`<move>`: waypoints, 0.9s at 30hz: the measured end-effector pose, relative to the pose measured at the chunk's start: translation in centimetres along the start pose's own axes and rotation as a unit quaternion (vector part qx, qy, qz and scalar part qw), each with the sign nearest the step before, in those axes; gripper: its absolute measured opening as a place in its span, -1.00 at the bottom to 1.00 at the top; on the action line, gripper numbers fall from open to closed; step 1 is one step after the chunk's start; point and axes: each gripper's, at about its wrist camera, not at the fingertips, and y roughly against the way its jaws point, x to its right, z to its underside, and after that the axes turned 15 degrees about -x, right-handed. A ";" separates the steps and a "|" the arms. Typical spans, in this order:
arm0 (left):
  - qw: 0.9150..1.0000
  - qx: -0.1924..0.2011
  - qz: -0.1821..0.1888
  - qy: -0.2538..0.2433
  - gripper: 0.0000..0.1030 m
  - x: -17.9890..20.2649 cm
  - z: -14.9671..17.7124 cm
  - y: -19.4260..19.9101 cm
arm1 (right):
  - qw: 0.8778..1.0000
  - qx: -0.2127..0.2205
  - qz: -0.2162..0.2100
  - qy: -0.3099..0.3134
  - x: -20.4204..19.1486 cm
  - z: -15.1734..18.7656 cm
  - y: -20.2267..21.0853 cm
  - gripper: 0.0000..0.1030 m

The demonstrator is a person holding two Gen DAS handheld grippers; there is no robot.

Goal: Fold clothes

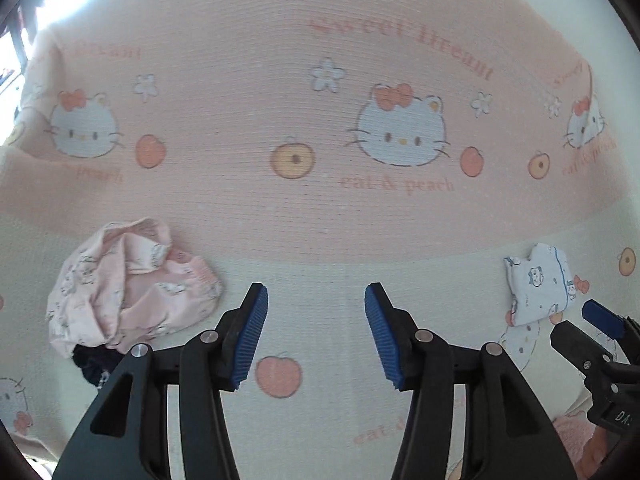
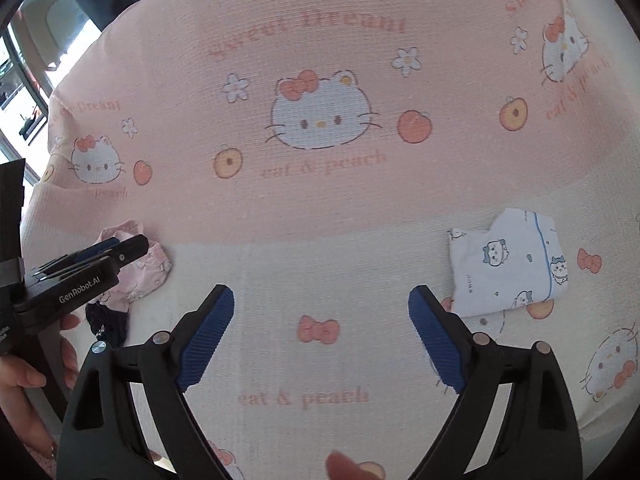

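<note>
Left claw and right claw both open, empty, above pink cat-print bedsheet, bright window behind.

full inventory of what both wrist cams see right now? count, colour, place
folded garment: 1, white with blue cartoon print, right on the sheet
crumpled garment: 1, pale pink print, left on the sheet
dark cloth: 1, navy, tucked under the pink one's near edge
bed sheet: 1, pink and cream bands, cat and peach print, under everything
left claw: 1, black with blue pads, open, empty
right claw: 1, same colours, open, empty
hand: 1, holding the left claw's handle
</note>
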 end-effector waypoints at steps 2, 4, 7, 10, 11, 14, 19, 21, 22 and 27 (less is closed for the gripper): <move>1.000 0.007 -0.010 0.012 0.03 -1.9 1.1 1.1 | 1.000 0.004 0.010 0.011 -2.6 0.4 0.7 0.78; 1.000 0.014 -0.014 0.025 0.03 -3.7 2.4 2.2 | 1.000 0.011 0.021 0.019 -4.8 0.9 1.5 0.78; 0.999 0.017 0.008 0.042 0.03 -6.0 5.0 3.8 | 0.999 0.022 0.022 0.023 -6.7 2.0 2.9 0.80; 0.998 0.028 0.013 0.050 0.03 -7.2 7.8 5.2 | 0.999 0.024 0.008 0.025 -7.5 3.9 4.3 0.80; 0.998 0.030 0.018 0.054 0.03 -7.5 8.8 5.8 | 0.999 0.024 0.008 0.027 -7.7 4.9 4.7 0.80; 0.997 0.036 0.034 0.065 0.04 -7.8 12.2 7.3 | 0.999 0.025 0.013 0.035 -7.8 7.6 5.9 0.80; 0.996 0.039 0.035 0.073 0.20 -10.5 18.8 9.0 | 0.999 0.016 0.030 0.023 -6.1 12.8 7.5 0.90; 0.996 0.037 0.033 0.077 0.27 -11.6 21.6 9.4 | 0.999 0.018 0.026 0.014 -5.2 15.3 8.3 0.99; 0.996 0.037 0.032 0.076 0.31 -11.7 22.9 9.6 | 0.999 0.019 0.028 0.012 -5.0 16.6 8.7 0.99; 0.998 0.030 0.009 0.048 0.43 -11.3 28.3 10.5 | 0.998 0.037 0.048 0.004 -4.1 21.9 10.8 0.99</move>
